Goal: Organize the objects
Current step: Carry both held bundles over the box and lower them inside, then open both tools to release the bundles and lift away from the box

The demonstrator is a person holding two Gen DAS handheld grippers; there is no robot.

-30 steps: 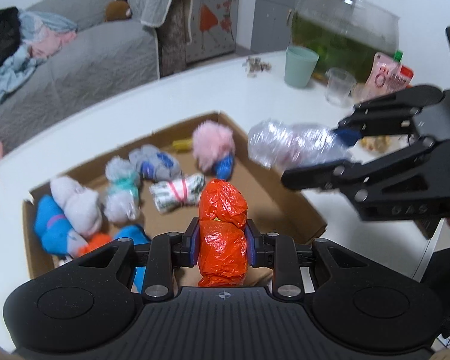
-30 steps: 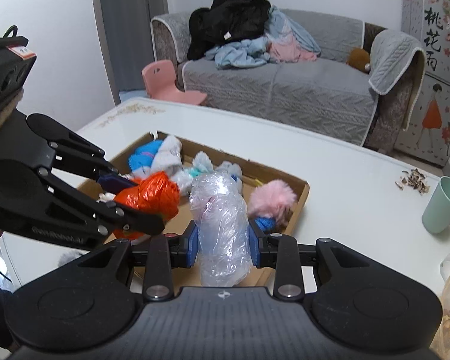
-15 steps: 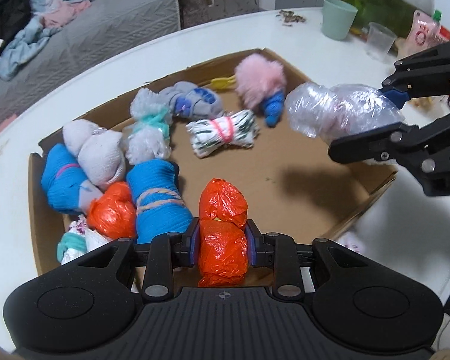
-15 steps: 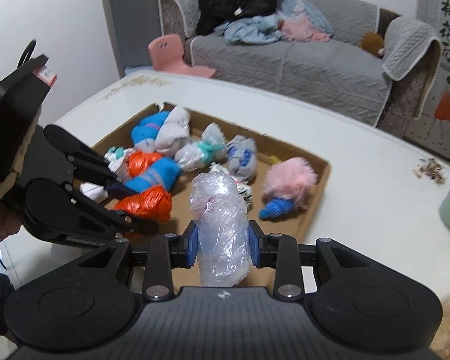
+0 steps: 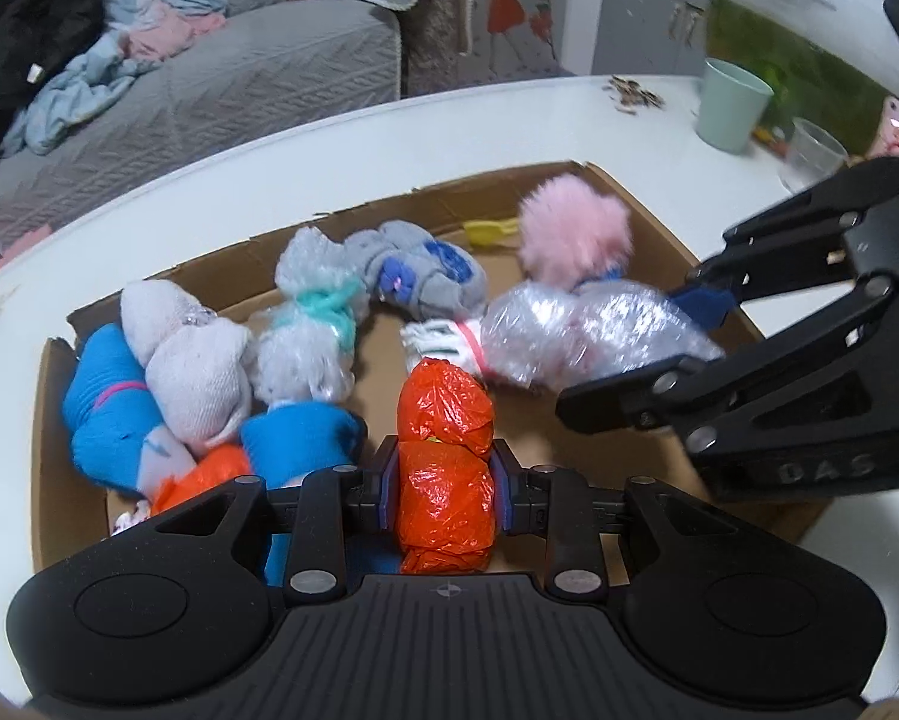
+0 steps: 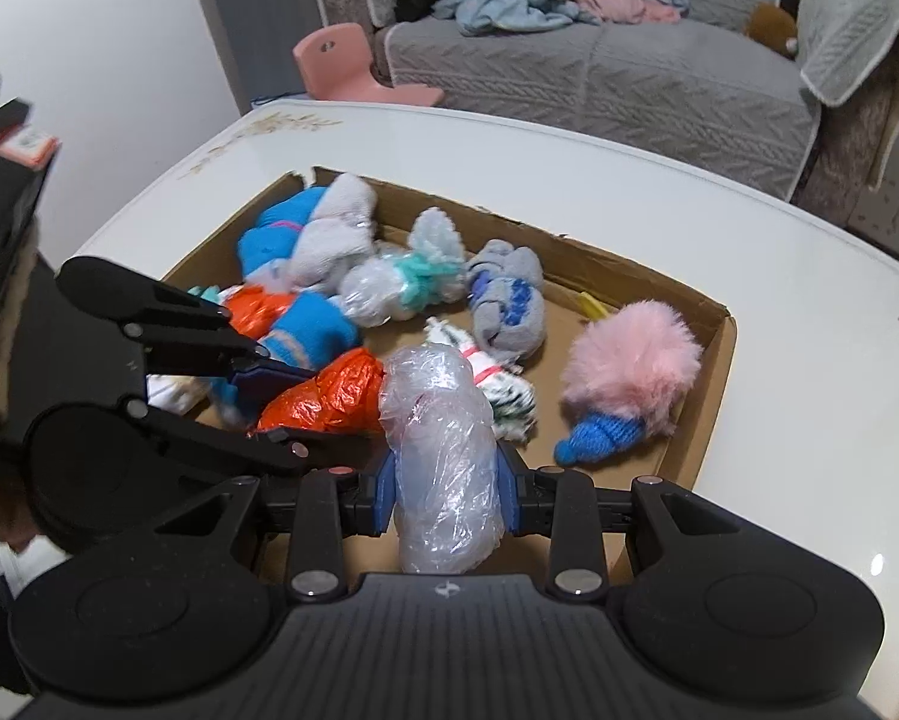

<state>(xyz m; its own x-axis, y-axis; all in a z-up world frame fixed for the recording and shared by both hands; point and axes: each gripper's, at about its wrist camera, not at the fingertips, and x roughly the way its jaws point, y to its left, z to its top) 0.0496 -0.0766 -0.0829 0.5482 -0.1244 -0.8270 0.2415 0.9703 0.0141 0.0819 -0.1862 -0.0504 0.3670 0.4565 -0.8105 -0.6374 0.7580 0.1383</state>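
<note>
left gripper [image 5: 446, 483] clamped on an orange plastic bundle [image 5: 446, 462], blue pads pressed against both its sides, bundle upright between them and poking out above the fingertips; right gripper [image 6: 446, 489] clamped the same way on a clear plastic bundle [image 6: 443, 450], narrow gap filled by the crinkled wrap; both held over the near part of a shallow cardboard box [image 5: 659, 222] on a white table [image 5: 329, 162], the two bundles close beside each other, touching or nearly so in the right wrist view; inside the box, a fluffy pink ball [image 6: 632, 354] with a blue knitted end at the right, a grey sock roll [image 6: 506, 306] with blue marks near the middle, a white bundle tied with teal yarn [image 6: 401, 285] next to it, a green-and-white striped roll [image 6: 503, 387] with a red band just behind the clear bundle, blue rolls [image 5: 98, 414] and a pale sock ball [image 5: 194, 372] heaped at the left end, another orange bundle [image 5: 200, 474] tucked among them; mint cup [image 5: 731, 111] standing on the table beyond the box; grey sofa [image 6: 599, 78] with piled clothes in the background
</note>
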